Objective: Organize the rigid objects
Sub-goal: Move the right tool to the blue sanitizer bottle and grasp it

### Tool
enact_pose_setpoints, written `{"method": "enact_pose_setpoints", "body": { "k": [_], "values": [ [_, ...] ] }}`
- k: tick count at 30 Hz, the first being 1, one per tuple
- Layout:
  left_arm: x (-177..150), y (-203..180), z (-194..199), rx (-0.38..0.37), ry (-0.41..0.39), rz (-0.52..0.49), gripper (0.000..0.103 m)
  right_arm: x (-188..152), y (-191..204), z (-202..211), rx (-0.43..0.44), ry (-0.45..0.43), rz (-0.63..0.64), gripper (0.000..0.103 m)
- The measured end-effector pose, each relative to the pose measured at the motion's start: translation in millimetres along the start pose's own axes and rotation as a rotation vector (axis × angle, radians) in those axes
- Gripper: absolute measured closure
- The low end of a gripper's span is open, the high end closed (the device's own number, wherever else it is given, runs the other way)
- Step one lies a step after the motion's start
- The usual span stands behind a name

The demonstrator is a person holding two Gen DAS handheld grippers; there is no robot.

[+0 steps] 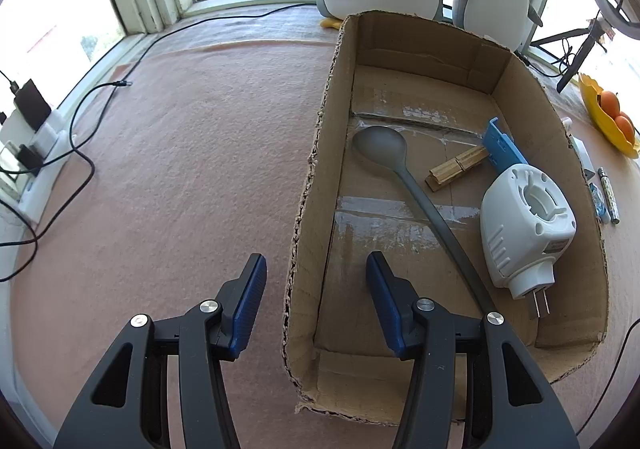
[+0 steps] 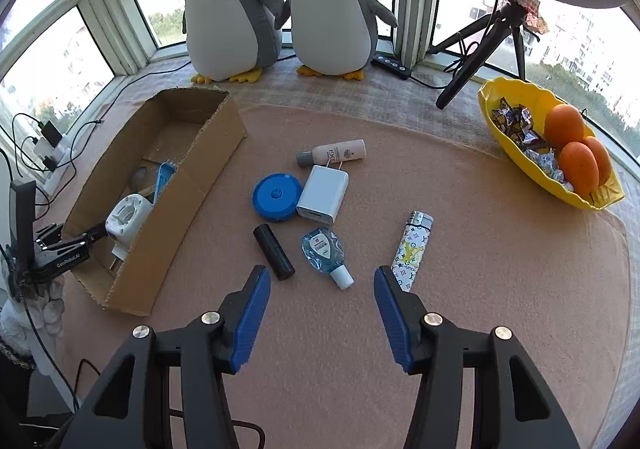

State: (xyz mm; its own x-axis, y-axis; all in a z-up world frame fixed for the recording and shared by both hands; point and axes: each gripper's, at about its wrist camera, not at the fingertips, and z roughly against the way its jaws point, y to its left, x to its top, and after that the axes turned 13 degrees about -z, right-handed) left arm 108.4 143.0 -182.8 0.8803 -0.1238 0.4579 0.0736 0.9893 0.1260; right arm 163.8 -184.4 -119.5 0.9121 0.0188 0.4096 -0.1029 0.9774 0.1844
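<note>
Right wrist: right gripper [image 2: 320, 285] agape, empty-jawed.

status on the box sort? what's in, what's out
In the box: spoon, clothespin, blue clip, white plug-in. Left gripper straddles the box wall; right gripper is open, empty. Left on the mat: black tube, sanitizer, lighter, charger, blue disc, bottle.
</note>
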Motion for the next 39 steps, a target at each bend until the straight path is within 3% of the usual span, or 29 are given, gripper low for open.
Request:
{"method": "enact_pose_setpoints", "body": {
  "k": [4, 17, 27, 31, 39],
  "values": [
    [0, -1, 0, 0.01, 0.003, 0.0, 0.05, 4, 1, -23, -0.01, 0.033, 0.026, 0.059],
    [1, -3, 1, 0.025, 0.013, 0.01, 0.05, 15, 7, -73, -0.062, 0.098, 0.105, 0.063],
    [1, -3, 1, 0.026, 0.014, 0.012, 0.05, 15, 13, -89, -0.082, 0.132, 0.146, 0.063],
    [1, -3, 1, 0.025, 0.014, 0.011, 0.05, 15, 13, -93, -0.082, 0.149, 0.149, 0.072],
    [1, -3, 1, 0.023, 0.012, 0.014, 0.05, 12, 12, -90, -0.074, 0.151, 0.127, 0.075]
  ]
}}
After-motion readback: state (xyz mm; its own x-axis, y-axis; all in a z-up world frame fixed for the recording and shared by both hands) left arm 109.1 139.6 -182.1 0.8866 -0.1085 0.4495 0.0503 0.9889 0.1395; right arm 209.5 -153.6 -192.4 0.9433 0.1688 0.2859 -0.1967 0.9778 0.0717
